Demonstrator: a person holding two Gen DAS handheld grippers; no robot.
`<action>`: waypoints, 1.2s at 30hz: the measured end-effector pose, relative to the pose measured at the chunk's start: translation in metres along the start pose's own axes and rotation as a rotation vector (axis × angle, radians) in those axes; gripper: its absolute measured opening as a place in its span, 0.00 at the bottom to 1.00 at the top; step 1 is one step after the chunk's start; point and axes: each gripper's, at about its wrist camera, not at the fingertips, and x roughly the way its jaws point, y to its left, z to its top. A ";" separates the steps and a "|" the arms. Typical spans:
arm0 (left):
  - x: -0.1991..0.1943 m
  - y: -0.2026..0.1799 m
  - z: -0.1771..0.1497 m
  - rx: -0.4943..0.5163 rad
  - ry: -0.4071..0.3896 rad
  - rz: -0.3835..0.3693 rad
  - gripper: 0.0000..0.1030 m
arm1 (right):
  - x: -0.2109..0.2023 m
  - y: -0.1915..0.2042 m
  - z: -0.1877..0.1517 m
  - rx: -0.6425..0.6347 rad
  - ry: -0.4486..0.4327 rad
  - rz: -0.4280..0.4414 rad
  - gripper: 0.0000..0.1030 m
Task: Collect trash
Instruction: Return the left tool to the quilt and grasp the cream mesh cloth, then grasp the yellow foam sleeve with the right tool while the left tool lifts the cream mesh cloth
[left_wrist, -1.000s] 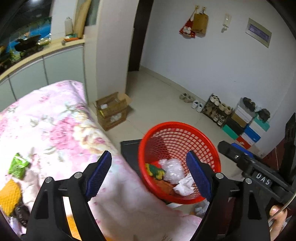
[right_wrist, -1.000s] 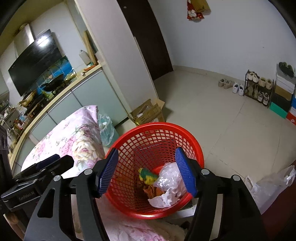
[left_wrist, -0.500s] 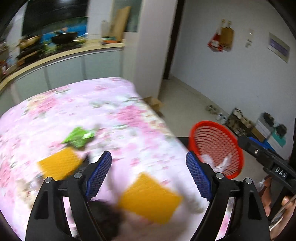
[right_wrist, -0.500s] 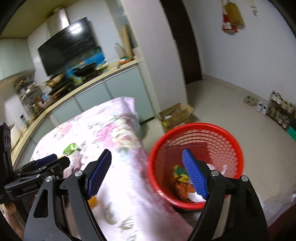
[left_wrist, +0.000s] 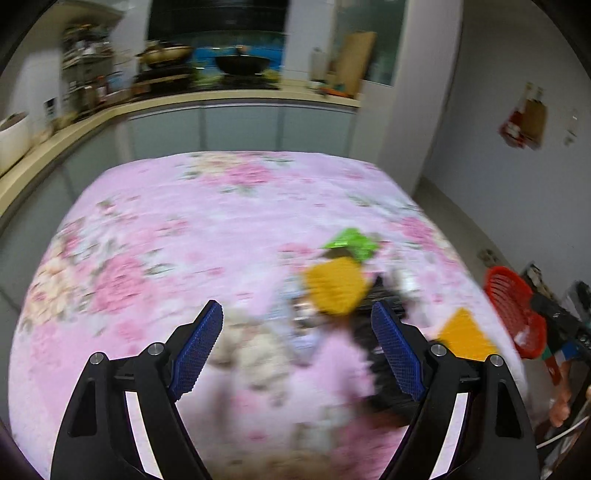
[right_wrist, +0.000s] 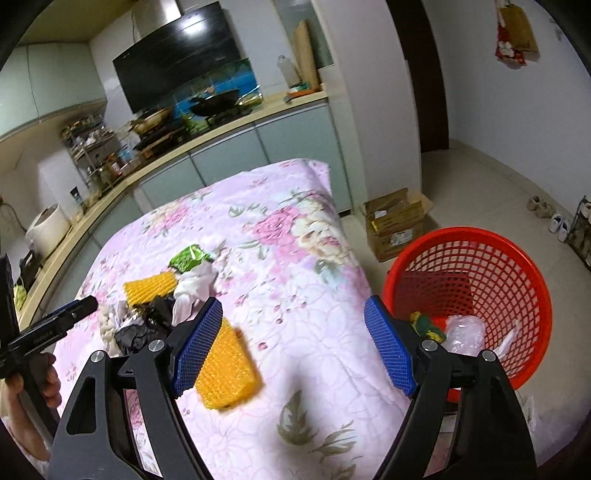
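Both wrist views downward over table (left_wrist: 155, 206)

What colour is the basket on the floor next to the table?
Red. The basket has walls full of holes, and it shows best in the right wrist view.

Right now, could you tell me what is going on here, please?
A person is clearing trash off a flowered cloth with two handheld grippers. Both the left gripper and the right gripper are open and empty above it. Two yellow pieces, a green wrapper and crumpled scraps lie there. The red basket beside it holds some trash.
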 end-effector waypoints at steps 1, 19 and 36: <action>-0.001 0.010 -0.003 -0.015 -0.001 0.014 0.78 | 0.001 0.001 -0.001 -0.003 0.005 0.000 0.74; 0.063 0.041 -0.028 -0.040 0.147 0.005 0.78 | 0.022 0.013 -0.007 -0.001 0.067 0.007 0.74; 0.053 0.077 -0.028 -0.190 0.085 -0.035 0.32 | 0.039 0.029 -0.022 -0.037 0.127 0.047 0.74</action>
